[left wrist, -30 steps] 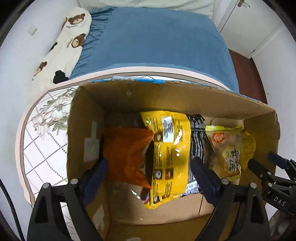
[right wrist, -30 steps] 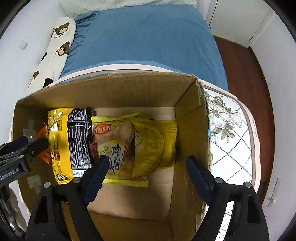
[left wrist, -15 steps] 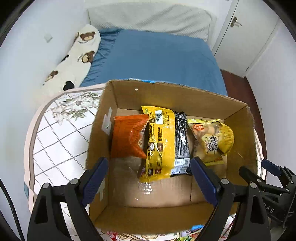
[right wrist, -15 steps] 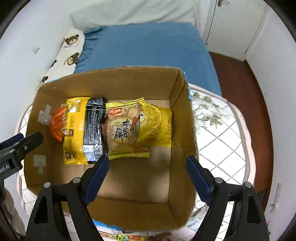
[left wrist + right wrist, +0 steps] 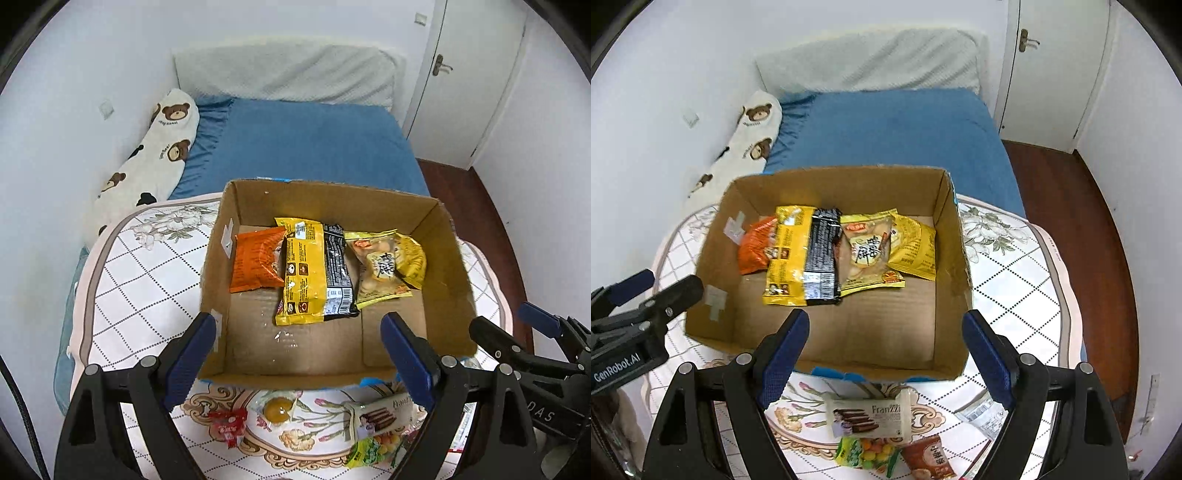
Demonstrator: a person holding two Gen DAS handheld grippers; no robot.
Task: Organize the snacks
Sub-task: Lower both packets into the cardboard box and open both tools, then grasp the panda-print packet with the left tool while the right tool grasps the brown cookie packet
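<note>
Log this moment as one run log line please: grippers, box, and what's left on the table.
left gripper open, empty | right gripper open, empty | cardboard box holds four packets | wafer pack outside box

Left gripper (image 5: 299, 350) and right gripper (image 5: 884, 347), side by side, each pitched steeply downward; both sets of jaws spread wide with nothing between the blue pads (image 5: 190, 349).

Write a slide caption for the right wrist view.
Open right gripper above cardboard box of snack bags; more snacks wait outside.
</note>
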